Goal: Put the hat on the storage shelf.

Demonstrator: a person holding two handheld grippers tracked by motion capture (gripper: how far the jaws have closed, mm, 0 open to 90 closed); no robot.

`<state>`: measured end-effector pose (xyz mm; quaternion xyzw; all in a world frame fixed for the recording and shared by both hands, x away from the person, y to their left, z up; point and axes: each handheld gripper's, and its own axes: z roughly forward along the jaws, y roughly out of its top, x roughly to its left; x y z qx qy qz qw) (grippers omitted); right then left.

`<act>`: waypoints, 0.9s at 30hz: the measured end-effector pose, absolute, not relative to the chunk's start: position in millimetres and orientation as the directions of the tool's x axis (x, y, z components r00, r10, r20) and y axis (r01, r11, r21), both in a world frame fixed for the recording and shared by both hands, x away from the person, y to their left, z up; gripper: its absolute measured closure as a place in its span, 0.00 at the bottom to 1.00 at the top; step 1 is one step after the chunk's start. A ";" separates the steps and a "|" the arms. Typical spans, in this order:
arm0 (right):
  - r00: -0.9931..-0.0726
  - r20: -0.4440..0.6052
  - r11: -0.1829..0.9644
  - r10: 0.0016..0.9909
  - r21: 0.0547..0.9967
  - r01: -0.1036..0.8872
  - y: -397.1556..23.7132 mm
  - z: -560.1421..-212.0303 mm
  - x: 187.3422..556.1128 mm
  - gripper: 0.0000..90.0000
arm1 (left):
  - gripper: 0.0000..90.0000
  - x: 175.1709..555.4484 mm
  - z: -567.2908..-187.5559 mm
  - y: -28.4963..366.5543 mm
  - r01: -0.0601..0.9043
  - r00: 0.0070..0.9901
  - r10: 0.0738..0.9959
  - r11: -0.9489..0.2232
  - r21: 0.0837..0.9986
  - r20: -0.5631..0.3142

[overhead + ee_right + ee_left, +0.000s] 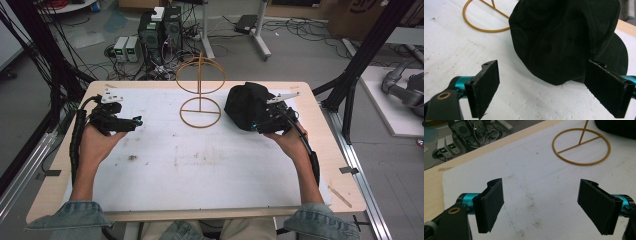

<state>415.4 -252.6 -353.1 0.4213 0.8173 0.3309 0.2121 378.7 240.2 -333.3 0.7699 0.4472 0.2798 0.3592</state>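
Left gripper (540, 206): held low over the white sheet (200, 165) at the bench's left side, jaws spread wide apart with nothing between them; seen too in the high view (136, 121).
Right gripper (541, 91): at the bench's right side, jaws wide apart, empty, aimed at the near edge of the cap; in the high view (256, 127) just beside it.
Black cap (566, 37): lying on the sheet right of centre, brim toward the far right, not gripped.
Wire stand (200, 90): gold, upright at the middle far side, ring base flat on the sheet, just left of the cap; base ring ahead of the left gripper (581, 146).
Bench (65, 150): pale wood, covered by the stained white sheet.
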 end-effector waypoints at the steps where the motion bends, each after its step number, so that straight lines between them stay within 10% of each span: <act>1: -0.554 -0.069 0.426 0.829 0.719 0.549 -252.8 -353.0 415.2 0.15 | 0.24 378.8 -333.1 240.1 0.489 0.443 0.890 -0.340 0.803 0.107; 27: -0.533 -0.080 0.414 0.842 0.729 0.545 -253.0 -356.6 416.8 0.20 | 0.24 379.2 -331.5 241.4 0.495 0.439 0.892 -0.341 0.799 0.108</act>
